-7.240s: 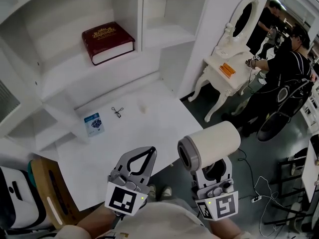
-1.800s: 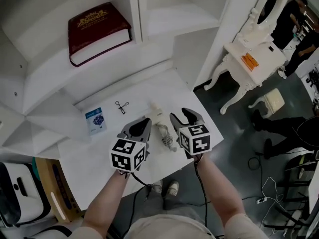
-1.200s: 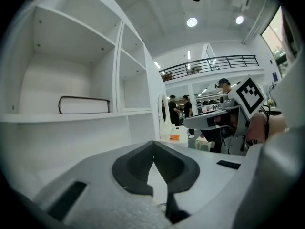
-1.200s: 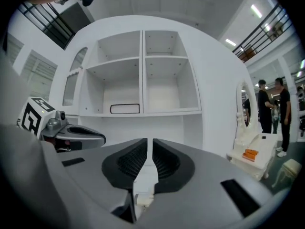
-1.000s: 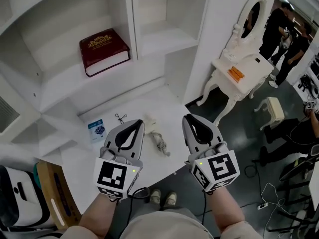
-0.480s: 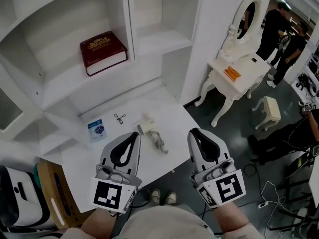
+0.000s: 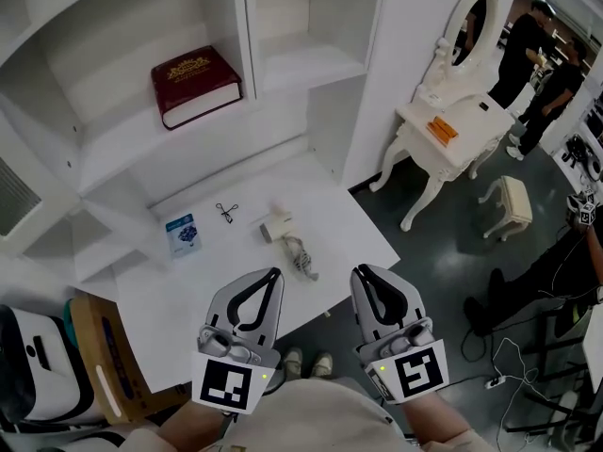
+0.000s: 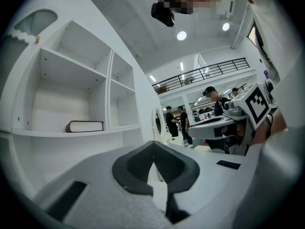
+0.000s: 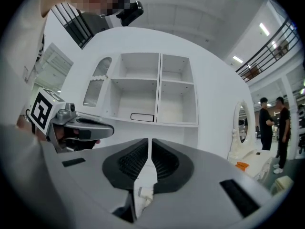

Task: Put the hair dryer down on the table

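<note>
Only the head view shows you the dryer. It lies on its side on the white tabletop, roughly midway across. Its cord is bunched just beside it, on the side nearer you. A blue card and a small black clip lie to its left, apart from it. Your left gripper and right gripper hang side by side near the tabletop's front edge and touch neither dryer nor cord.

Neither gripper view looks down on the dryer; both face the white shelf unit instead. The left gripper view shows its jaws pressed together at the tips with nothing between them. It also shows the red book lying flat on a shelf, and your right gripper off at the right. The right gripper view shows its jaws closed to a hairline slit, also empty, with your left gripper at the left. Low in the gap behind those jaws sits a crumpled pale shape that may be the cord, but it is too blurred to tell.

A vanity with an oval mirror stands right of the shelf unit. The head view alone shows its legs and the floor around it. People stand beyond it.
</note>
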Motion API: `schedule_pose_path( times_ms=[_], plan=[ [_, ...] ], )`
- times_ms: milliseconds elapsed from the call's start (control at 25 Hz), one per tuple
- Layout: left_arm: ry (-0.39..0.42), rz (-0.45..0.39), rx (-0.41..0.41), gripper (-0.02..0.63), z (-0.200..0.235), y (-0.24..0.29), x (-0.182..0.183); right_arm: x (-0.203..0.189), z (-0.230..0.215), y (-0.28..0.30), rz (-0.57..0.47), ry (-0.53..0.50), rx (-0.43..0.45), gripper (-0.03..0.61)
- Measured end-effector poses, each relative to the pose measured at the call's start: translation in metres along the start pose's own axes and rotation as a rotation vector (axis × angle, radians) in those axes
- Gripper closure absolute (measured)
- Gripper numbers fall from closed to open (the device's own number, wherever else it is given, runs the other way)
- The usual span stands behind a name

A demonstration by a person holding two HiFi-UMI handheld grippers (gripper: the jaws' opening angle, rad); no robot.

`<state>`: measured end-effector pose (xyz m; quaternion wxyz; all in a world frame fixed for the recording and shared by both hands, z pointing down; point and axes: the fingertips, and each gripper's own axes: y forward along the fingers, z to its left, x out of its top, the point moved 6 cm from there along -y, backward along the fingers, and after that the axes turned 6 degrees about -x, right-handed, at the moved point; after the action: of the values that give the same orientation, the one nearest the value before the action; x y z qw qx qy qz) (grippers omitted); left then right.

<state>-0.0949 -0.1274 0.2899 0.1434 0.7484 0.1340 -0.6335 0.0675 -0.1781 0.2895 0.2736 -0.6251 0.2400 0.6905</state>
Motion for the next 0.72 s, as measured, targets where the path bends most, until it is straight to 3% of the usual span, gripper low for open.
schedule_pose_path(
  times_ms=[160,720],
  plan=[
    [-0.022,0.014,-0.003,0.600,-0.0020,-0.0018,-0.0043,-0.0031,0.0014,-0.0030,0.005,0.048,0.009,0.546],
    [-0.042,0.004,-0.002,0.600,-0.0029,-0.0019,-0.0048,0.0028,0.0057,-0.0109,0.013,0.068,0.041,0.558]
  ],
)
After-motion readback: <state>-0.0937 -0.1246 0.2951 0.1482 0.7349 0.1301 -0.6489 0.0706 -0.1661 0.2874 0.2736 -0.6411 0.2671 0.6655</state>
